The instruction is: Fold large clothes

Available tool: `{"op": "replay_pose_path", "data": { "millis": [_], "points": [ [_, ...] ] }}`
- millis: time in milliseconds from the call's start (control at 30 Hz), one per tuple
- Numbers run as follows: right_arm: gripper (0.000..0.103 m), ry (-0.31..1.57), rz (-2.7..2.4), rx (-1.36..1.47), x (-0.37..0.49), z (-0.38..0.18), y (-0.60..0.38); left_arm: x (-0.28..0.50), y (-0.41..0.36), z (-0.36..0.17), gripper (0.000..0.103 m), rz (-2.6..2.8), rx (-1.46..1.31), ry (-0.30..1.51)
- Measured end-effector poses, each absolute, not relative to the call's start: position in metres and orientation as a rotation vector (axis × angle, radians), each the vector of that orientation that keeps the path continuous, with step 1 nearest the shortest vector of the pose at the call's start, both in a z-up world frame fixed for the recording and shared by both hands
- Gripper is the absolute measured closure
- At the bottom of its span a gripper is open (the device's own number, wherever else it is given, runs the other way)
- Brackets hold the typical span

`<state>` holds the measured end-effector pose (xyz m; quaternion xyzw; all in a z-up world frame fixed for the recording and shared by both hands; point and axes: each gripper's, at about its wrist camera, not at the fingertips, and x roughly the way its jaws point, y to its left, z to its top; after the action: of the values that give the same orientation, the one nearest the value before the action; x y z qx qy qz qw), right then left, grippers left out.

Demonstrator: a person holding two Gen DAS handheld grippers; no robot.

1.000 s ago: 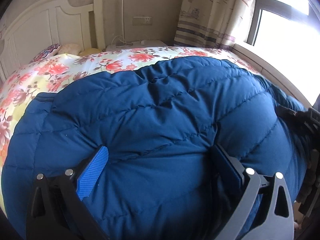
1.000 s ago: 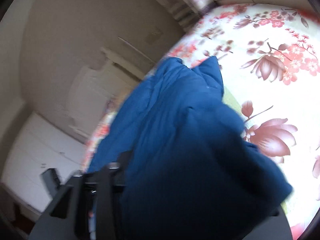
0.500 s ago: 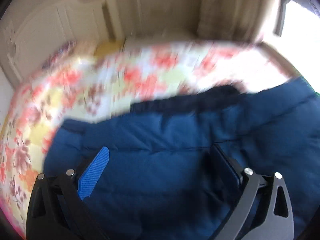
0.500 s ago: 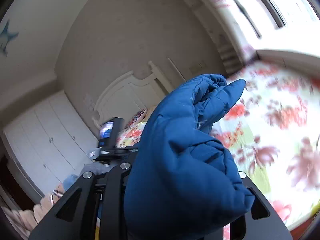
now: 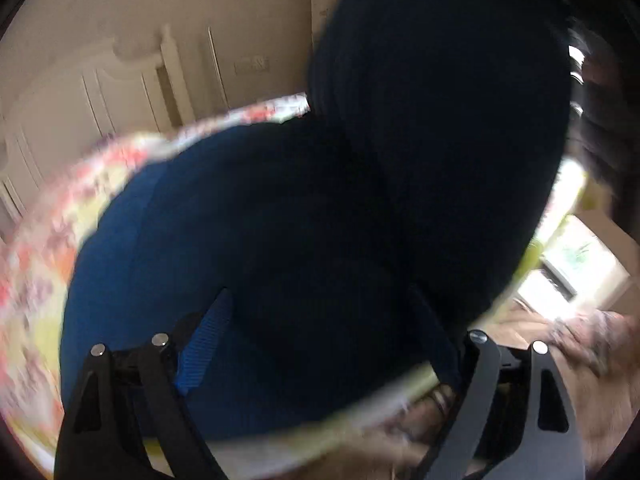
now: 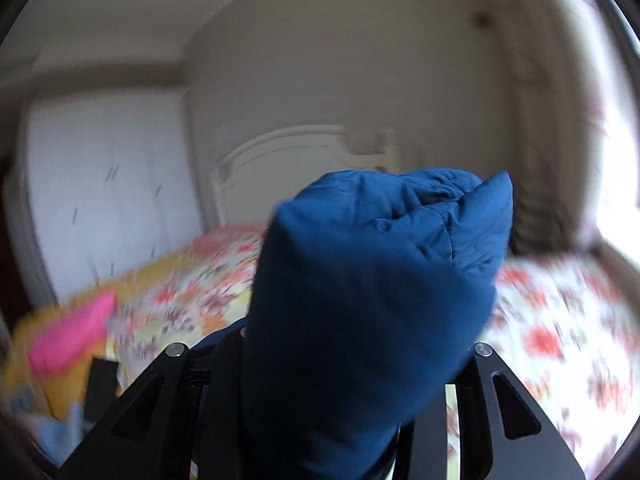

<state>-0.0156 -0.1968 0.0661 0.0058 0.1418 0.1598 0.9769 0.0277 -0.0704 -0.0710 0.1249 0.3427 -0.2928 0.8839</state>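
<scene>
A big blue puffer jacket (image 5: 168,248) lies on the flowered bedspread (image 5: 44,256); part of it rises dark in front of the left wrist camera. My left gripper (image 5: 320,340) has its fingers wide apart with jacket fabric bulging between them; whether it grips is unclear. My right gripper (image 6: 340,368) is shut on a thick bunch of the same jacket (image 6: 376,280) and holds it up above the bed. Both views are blurred by motion.
A white headboard (image 6: 288,160) stands at the back of the bed and a white wardrobe (image 6: 104,184) to its left. A pink item (image 6: 72,340) lies on the bed's left side. A bright window (image 5: 568,264) shows at the right.
My right gripper has lifted its bunch of jacket and swung toward the headboard. My left gripper has tilted up, and raised jacket now darkens its view.
</scene>
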Motion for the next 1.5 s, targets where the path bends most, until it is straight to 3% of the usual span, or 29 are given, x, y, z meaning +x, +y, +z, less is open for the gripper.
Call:
{"op": "replay_pose_path", "data": {
  "millis": [100,200,300,400,567,767,933,1067,1133,1400,1500],
  "points": [
    [0.067,0.315,0.361,-0.236,0.001,0.063,-0.110,0.027,-0.005,-0.054,0.015,-0.529,0.100,0.673],
    [0.065,0.432,0.383,-0.585,0.013,0.016,-0.012,0.031,0.076,-0.029,0.015,-0.317,-0.008,0.583],
    [0.043,0.514,0.380,-0.974,0.014,-0.076,0.061,0.031,0.150,-0.009,0.015,-0.128,-0.150,0.527],
    [0.043,0.399,0.253,-1.165,0.000,-0.113,0.082,0.025,0.186,0.007,0.015,-0.096,-0.241,0.484],
    [0.043,0.418,0.269,-1.122,0.007,-0.110,0.071,0.046,0.154,0.042,0.009,-0.213,-0.141,0.453],
    [0.042,0.435,0.289,-1.032,0.013,-0.098,0.064,0.134,0.018,0.078,0.004,-0.450,0.196,0.505],
    [0.041,0.371,0.278,-1.084,0.001,-0.101,0.059,0.234,-0.036,0.032,0.007,-0.499,0.307,0.797],
    [0.039,0.353,0.298,-1.115,-0.008,-0.096,0.056,0.277,-0.039,-0.030,0.002,-0.383,0.458,0.830],
    [0.037,0.346,0.390,-1.120,-0.027,-0.085,0.046,0.291,-0.026,-0.052,0.002,-0.420,0.336,0.858],
    [0.038,0.426,0.691,-0.375,-0.035,0.028,-0.087,0.308,0.006,-0.076,0.002,-0.461,0.163,0.851],
    [0.055,0.443,0.624,-0.243,-0.006,0.038,-0.104,0.304,0.007,-0.076,0.002,-0.463,0.150,0.839]
  ]
}}
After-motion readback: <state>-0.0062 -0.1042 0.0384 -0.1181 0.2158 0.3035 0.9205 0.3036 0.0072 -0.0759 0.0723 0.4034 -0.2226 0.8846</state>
